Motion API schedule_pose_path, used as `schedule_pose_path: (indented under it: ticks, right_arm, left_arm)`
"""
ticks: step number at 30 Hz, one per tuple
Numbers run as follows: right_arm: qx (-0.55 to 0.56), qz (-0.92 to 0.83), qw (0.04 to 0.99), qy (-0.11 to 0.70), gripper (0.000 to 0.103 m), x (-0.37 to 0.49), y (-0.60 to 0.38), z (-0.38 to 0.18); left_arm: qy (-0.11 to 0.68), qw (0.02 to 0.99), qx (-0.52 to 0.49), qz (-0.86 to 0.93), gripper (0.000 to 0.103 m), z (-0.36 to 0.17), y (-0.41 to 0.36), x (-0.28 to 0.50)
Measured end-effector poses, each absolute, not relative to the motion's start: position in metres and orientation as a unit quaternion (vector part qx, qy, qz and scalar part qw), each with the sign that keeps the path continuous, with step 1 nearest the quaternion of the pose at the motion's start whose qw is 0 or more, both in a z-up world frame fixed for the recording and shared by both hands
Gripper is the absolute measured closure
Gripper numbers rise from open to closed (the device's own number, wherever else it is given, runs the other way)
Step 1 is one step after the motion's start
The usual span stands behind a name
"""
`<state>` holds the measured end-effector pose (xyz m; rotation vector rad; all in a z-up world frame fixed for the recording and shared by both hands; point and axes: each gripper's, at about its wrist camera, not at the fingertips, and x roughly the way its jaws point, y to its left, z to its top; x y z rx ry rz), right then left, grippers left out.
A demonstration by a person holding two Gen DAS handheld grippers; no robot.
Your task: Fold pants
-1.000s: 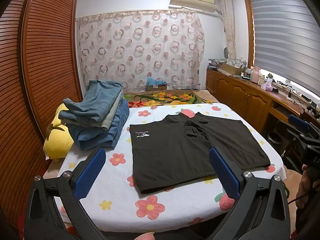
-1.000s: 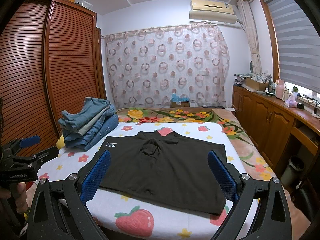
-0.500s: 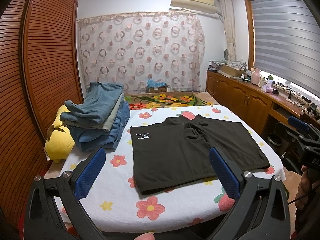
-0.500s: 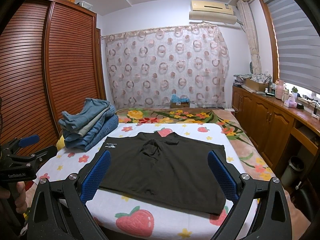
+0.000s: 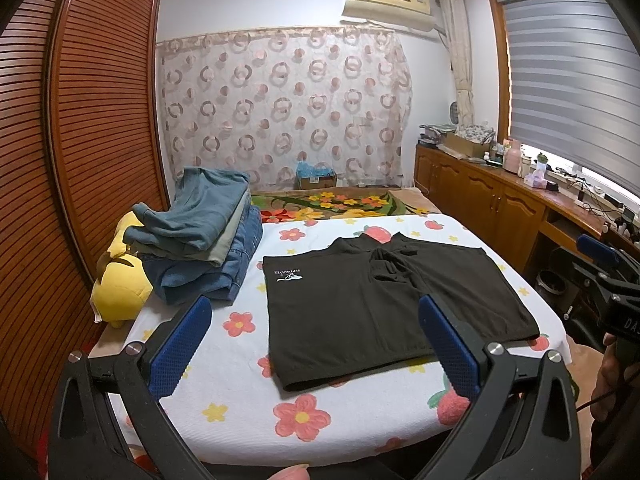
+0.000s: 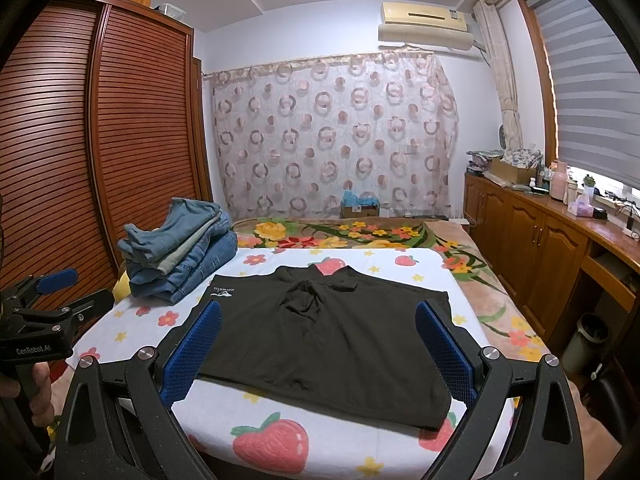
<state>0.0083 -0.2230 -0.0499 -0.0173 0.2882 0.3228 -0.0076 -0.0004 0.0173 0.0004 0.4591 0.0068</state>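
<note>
Black pants (image 5: 368,304) lie spread flat on the white flowered bed sheet (image 5: 240,360), waistband toward me, a small white logo at their left. They also show in the right wrist view (image 6: 320,332). My left gripper (image 5: 316,344) is open and empty, held above the near edge of the bed, short of the pants. My right gripper (image 6: 320,348) is open and empty, above the pants' near hem. Each gripper shows at the edge of the other's view: the right one (image 5: 600,264), the left one (image 6: 52,292).
A stack of folded jeans (image 5: 200,236) sits on the bed at the left, on a yellow plush toy (image 5: 120,280). A slatted wooden wardrobe (image 5: 80,140) stands left. Wooden cabinets (image 5: 500,204) with clutter run along the right, with a bin (image 6: 588,340) below.
Both grippers stay open and empty. The left wrist view has tilted up a little, so the bed sits lower in frame. The right view is nearly unchanged.
</note>
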Motion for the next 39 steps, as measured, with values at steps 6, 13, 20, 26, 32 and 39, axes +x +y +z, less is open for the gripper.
schedule_pose_path:
  ticks: [6,13,20,26,32,39]
  right_arm:
    - [-0.009,0.16,0.977,0.142,0.005,0.008,-0.223,-0.05]
    - [-0.009,0.16,0.977,0.142,0.005,0.008,-0.223,-0.05]
    - [-0.008,0.16,0.977,0.142,0.005,0.008,-0.223,-0.051]
    - [-0.008,0.16,0.977,0.142,0.005,0.008,-0.223,-0.051]
    - [-0.011,0.16,0.976,0.149,0.005,0.009,-0.221,-0.053]
    - [-0.017,0.154,0.974,0.168,0.005,0.021,-0.219,-0.059]
  left_arm:
    - [0.227,0.974,0.0,0.003,0.0,0.019,0.0,-0.008]
    - [0.227,0.974,0.001,0.004,0.0,0.018,0.0,-0.008]
    - [0.227,0.974,0.001,0.004,0.0,0.019,0.0,-0.009]
    - [0.227,0.974,0.001,0.003,0.0,0.017,-0.001,-0.009]
    - [0.235,0.972,0.0,0.002,0.0,0.016,0.003,-0.006]
    - [0.262,0.965,-0.007,-0.004,0.0,-0.01,0.012,0.011]
